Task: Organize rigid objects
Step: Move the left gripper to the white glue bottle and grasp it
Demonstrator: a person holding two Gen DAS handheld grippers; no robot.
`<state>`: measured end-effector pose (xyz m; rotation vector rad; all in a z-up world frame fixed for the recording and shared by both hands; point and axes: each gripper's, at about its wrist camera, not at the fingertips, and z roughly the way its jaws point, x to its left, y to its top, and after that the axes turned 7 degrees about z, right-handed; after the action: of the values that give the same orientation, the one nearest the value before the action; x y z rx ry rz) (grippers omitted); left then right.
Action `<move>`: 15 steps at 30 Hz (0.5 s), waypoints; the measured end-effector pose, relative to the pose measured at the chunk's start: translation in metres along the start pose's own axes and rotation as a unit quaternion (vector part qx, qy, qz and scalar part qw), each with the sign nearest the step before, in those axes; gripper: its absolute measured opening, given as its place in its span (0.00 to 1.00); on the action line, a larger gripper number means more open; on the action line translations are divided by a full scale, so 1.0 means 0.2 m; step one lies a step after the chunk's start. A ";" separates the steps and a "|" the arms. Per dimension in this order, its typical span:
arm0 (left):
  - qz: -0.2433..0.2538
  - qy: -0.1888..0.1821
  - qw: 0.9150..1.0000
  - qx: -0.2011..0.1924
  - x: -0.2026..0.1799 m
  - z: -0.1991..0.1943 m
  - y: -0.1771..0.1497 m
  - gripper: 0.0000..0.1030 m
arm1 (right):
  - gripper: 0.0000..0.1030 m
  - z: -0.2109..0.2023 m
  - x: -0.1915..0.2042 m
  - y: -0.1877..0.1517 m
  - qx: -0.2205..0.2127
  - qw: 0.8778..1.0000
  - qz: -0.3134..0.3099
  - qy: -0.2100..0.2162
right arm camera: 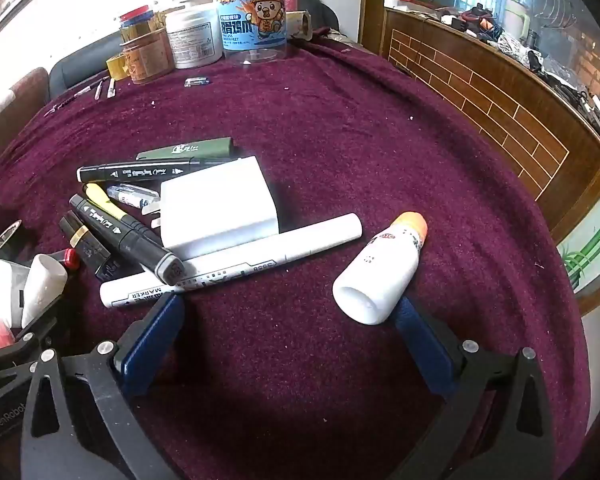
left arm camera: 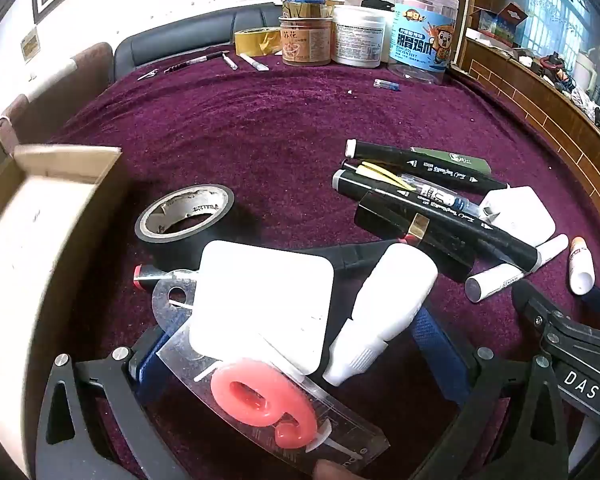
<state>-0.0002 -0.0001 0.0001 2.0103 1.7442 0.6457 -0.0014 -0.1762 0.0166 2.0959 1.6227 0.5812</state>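
Loose rigid items lie on the purple cloth. In the left wrist view my left gripper point(left arm camera: 296, 320) is open, its blue fingers either side of a white flat charger point(left arm camera: 264, 300) and a white squeeze bottle point(left arm camera: 384, 304); a pink number candle in clear packaging point(left arm camera: 260, 400) lies in front. A black tape roll point(left arm camera: 184, 216) sits behind. In the right wrist view my right gripper point(right arm camera: 284, 312) is open above bare cloth, with a white marker point(right arm camera: 232, 264) by its left finger and a white orange-capped bottle point(right arm camera: 380, 276) by its right finger. A white adapter point(right arm camera: 216, 204) lies beyond.
An open cardboard box point(left arm camera: 32, 216) stands at the left. Black markers point(left arm camera: 436, 200) and a green case point(right arm camera: 188, 150) are piled mid-table. Jars and tape rolls point(left arm camera: 356, 36) line the far edge. A brick-patterned counter point(right arm camera: 500, 92) borders the right side.
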 end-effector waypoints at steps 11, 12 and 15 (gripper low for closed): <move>-0.002 -0.002 1.000 0.002 0.00 0.00 0.00 0.99 | 1.00 0.01 0.01 0.02 0.001 1.000 0.000 0.000; -0.001 -0.002 1.000 0.002 0.01 0.00 0.00 0.99 | 1.00 0.01 0.01 0.02 0.001 1.000 0.000 0.000; -0.001 -0.002 1.000 0.001 0.00 0.00 0.00 0.99 | 1.00 0.01 0.01 0.02 0.001 1.000 0.000 0.000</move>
<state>0.0001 0.0004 0.0002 2.0096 1.7461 0.6386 0.0041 -0.1757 0.0174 2.0972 1.6240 0.5801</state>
